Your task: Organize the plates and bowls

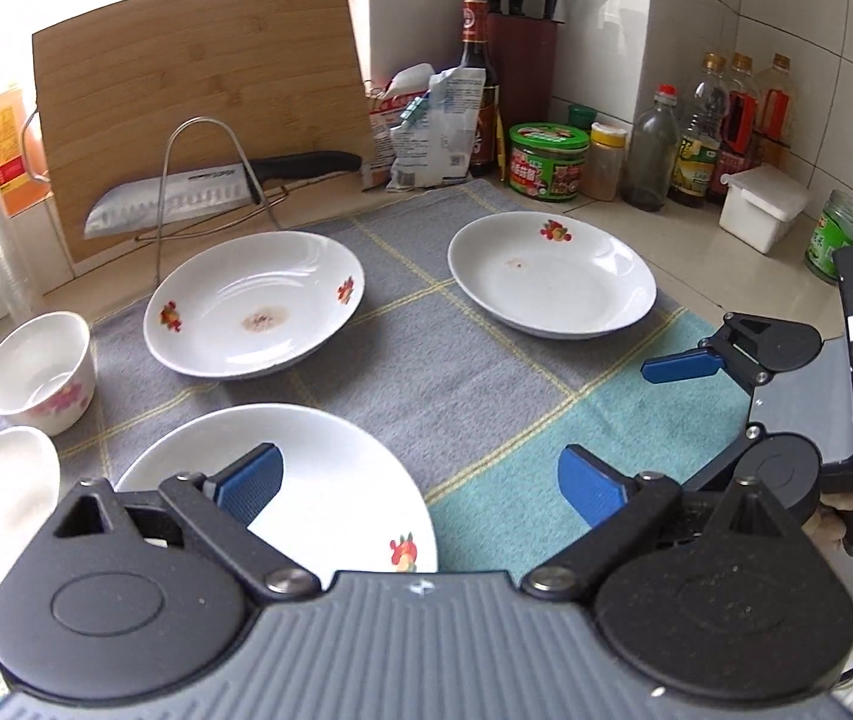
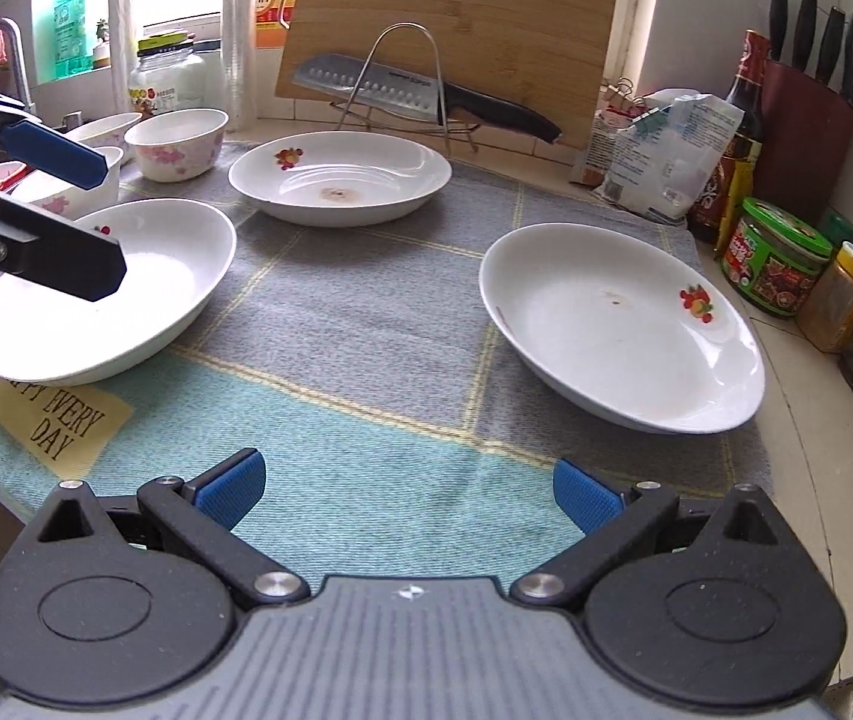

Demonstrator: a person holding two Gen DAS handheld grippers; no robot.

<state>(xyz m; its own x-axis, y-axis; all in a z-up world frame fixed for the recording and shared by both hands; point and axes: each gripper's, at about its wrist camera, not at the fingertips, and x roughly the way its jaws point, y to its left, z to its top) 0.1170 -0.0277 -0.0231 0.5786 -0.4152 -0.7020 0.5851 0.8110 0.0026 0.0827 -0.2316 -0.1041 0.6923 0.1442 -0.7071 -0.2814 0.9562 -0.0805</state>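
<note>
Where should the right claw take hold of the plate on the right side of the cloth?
Pinch the near rim of the right plate, coming in low from the front. The right claw is open, and the shallow flared lip stands clear of the cloth.

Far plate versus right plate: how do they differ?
The far plate has a bigger brown stain at its centre; the right plate has only a small speck. The far plate sits before the knife rack, the right plate beside the jars. Both are white, fruit-printed, and lie on the cloth.
</note>
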